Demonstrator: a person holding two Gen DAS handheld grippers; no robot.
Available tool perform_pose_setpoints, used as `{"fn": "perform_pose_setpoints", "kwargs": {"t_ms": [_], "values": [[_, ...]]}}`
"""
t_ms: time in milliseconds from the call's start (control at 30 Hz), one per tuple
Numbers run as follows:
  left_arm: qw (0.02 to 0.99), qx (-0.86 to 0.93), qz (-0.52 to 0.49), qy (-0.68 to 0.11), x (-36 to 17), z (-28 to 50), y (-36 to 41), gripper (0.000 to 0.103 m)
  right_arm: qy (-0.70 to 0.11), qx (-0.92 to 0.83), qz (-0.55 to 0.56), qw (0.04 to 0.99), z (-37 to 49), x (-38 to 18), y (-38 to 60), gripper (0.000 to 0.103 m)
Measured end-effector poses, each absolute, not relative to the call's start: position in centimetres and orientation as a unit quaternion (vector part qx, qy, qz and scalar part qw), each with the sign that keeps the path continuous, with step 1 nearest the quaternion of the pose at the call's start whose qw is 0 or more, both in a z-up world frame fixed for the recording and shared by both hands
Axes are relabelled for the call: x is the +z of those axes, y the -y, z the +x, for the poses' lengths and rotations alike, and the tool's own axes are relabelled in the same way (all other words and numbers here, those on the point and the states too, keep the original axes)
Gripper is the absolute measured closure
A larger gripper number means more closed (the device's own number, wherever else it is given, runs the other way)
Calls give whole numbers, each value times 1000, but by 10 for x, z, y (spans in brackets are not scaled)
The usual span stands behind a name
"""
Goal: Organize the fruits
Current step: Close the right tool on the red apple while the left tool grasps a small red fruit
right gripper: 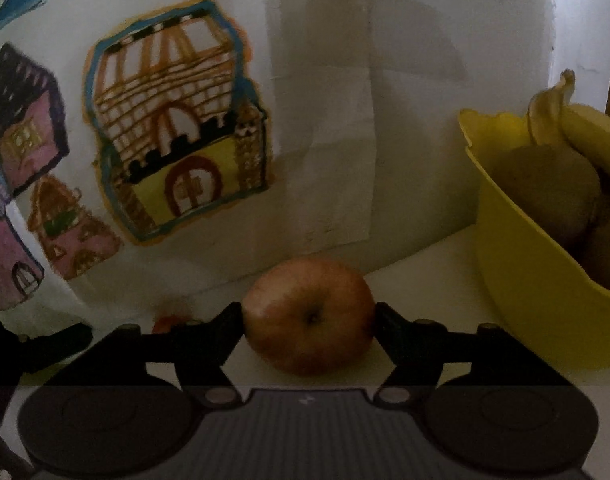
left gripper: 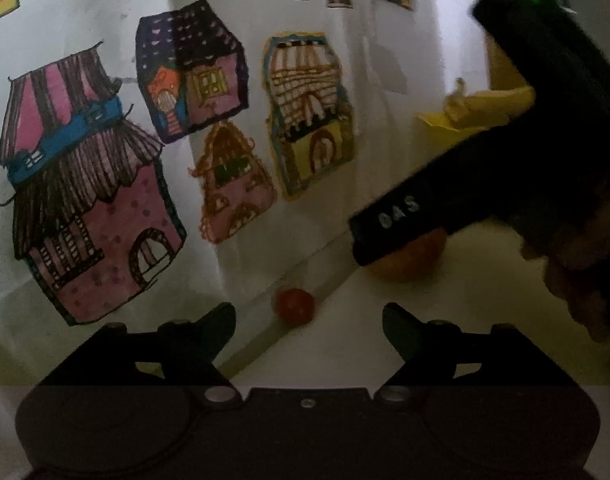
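Note:
In the right wrist view a red-yellow apple point(right gripper: 309, 316) rests on the pale counter, stem hollow facing me. My right gripper point(right gripper: 308, 316) is shut on it, a fingertip against each side. To its right stands a yellow bowl point(right gripper: 525, 280) holding kiwis point(right gripper: 545, 192) and a banana point(right gripper: 593, 136). In the left wrist view a small red tomato point(left gripper: 295, 306) lies on the counter near the wall. My left gripper point(left gripper: 309, 314) stands open, the tomato just ahead of its tips and untouched. The same apple point(left gripper: 409, 260) shows partly under the right tool's black finger point(left gripper: 397, 224).
A white wall with several paper drawings of houses point(left gripper: 97, 200) rises right behind the fruit. The right tool's black body point(left gripper: 545, 120) and a hand point(left gripper: 577, 280) fill the right side of the left view. The bowl with the banana point(left gripper: 489, 104) sits beyond them.

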State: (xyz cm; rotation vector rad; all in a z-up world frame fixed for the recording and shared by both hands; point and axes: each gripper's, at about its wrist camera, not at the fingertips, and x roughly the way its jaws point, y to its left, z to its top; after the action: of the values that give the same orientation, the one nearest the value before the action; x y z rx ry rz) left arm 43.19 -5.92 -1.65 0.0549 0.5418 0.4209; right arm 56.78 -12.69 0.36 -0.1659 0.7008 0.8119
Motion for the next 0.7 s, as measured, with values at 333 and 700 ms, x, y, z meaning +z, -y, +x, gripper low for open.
{"fn": "perform_pose_setpoints", "kwargs": {"t_ms": [333,700], "values": [[914,269,-74,-295,-22,476,49,37,-350,419,-84,834,583,5,151,29],[902,299,-128,-283,-27,499,39,67,-355,418,-70,833,592,5,165,28]]}}
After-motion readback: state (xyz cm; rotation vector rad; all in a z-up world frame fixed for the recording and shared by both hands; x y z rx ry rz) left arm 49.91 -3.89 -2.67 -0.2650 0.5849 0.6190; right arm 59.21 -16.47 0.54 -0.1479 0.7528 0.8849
